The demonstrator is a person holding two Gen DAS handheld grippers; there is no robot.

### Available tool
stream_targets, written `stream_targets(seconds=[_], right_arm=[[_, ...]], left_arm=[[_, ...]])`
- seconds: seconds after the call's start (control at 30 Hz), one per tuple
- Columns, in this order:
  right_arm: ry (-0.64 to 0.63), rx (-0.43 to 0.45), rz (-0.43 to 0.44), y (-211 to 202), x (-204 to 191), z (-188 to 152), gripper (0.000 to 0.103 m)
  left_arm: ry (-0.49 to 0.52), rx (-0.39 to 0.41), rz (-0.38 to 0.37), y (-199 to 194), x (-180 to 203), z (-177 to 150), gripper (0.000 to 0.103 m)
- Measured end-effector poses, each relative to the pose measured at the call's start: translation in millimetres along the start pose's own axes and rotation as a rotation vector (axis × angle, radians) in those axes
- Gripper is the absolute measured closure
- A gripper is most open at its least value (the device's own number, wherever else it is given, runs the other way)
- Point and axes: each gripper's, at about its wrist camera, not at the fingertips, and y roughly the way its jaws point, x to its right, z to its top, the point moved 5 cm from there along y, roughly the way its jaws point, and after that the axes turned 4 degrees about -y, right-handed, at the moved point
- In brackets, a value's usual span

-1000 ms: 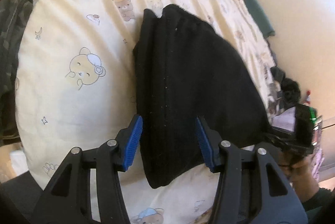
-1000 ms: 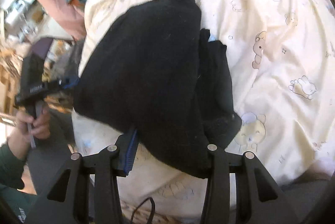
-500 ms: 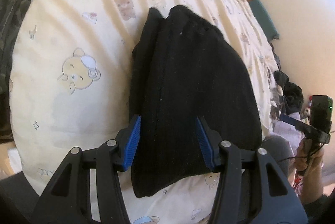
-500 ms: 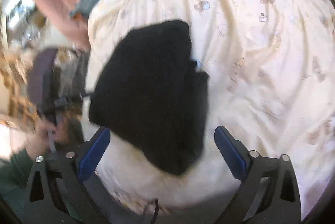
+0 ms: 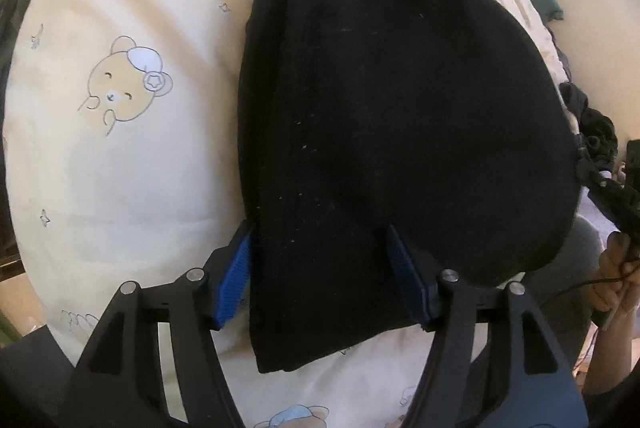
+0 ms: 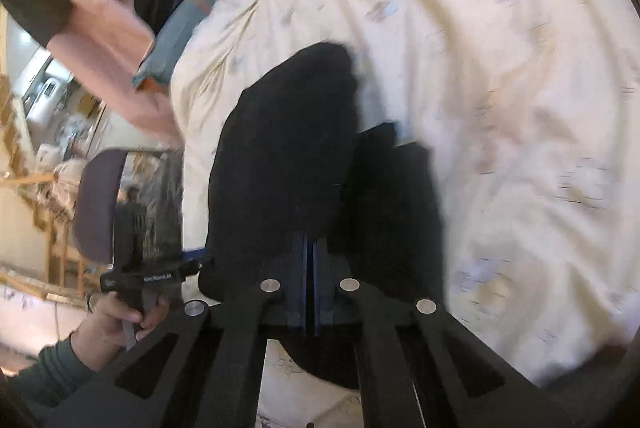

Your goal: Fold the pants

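Left fingers (image 5: 236,272) opening astride black pants (image 5: 400,115), right fingers (image 6: 298,268) together, view motion-blurred, pants' near edge hidden.

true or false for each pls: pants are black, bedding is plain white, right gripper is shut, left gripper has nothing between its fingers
1. The pants are black. True.
2. The bedding is plain white. False: it is pale yellow with cartoon bears.
3. The right gripper is shut. True: its jaws meet.
4. The left gripper has nothing between its fingers. False: the pants lie between them as the jaws open.
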Motion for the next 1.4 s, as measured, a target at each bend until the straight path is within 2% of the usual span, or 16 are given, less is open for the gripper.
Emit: stream_targets(seconds=[0.03,0.1,0.23,0.3,0.4,0.53,0.6,0.7,0.77,0.83,0.9,1.07,1.17,1.2,1.3,1.4], right_arm=[[0.011,-0.009,-0.048,1.3,7.6,-3.1,0.102],[0.04,-0.114,-0.117,29.8,23.1,-20.2,0.102],[0.068,-0.189,-0.241,45.7,39.6,-30.6,0.099],[0.065,-0.214,-0.31,44.0,41.7,-32.0,0.072],[-0.01,-0.166,-0.365,18.3,28.4,-20.0,0.07],[-0.078,-0.039,-0.21,-3.1,-5.7,16.5,0.066],[-0.085,-0.028,-0.122,14.7,-23.6,41.9,0.063],[-0.058,-0.054,-0.069,66.8,-35.1,68.3,0.063],[-0.073,-0.084,-0.128,97.6,-27.5,73.5,0.063],[-0.094,-0.122,-0.257,126.7,-7.1,71.2,0.063],[-0.066,-0.146,-0.265,149.5,10.9,64.8,0.062],[-0.096,-0.132,-0.234,134.0,1.8,67.1,0.06],[-0.109,-0.069,-0.194,99.7,-8.8,63.4,0.056],[-0.1,-0.043,-0.176,90.2,-10.6,61.1,0.049],[-0.028,0.021,-0.083,63.3,-17.3,47.0,0.035],[0.005,0.031,-0.031,52.1,-22.7,27.8,0.035]], left_arm=[[0.009,0.001,0.005,-0.7,1.2,0.0,0.04],[0.028,0.007,0.02,-1.5,4.1,-1.5,0.04],[0.041,0.029,0.04,-6.5,7.5,-3.8,0.038],[0.069,0.072,0.075,-16.5,13.5,-3.3,0.038],[0.121,0.222,0.057,-53.4,25.8,2.9,0.038],[0.102,0.262,0.009,-60.5,41.1,26.2,0.039],[0.118,0.24,0.005,-51.1,52.9,39.0,0.04],[0.169,0.204,-0.015,-27.4,68.8,48.1,0.038],[0.169,0.144,0.042,0.2,63.6,48.0,0.038],[0.147,0.089,0.053,22.5,52.6,42.7,0.038],[0.172,0.084,0.067,29.7,50.4,39.6,0.038],[0.135,0.104,0.042,13.7,54.0,37.1,0.037],[0.084,0.137,0.016,-7.4,52.3,29.1,0.019],[0.073,0.157,0.017,-14.9,51.2,26.4,0.013],[0.068,0.21,0.026,-34.3,53.4,19.7,0.013],[0.041,0.257,0.037,-48.7,55.2,9.8,0.013]])
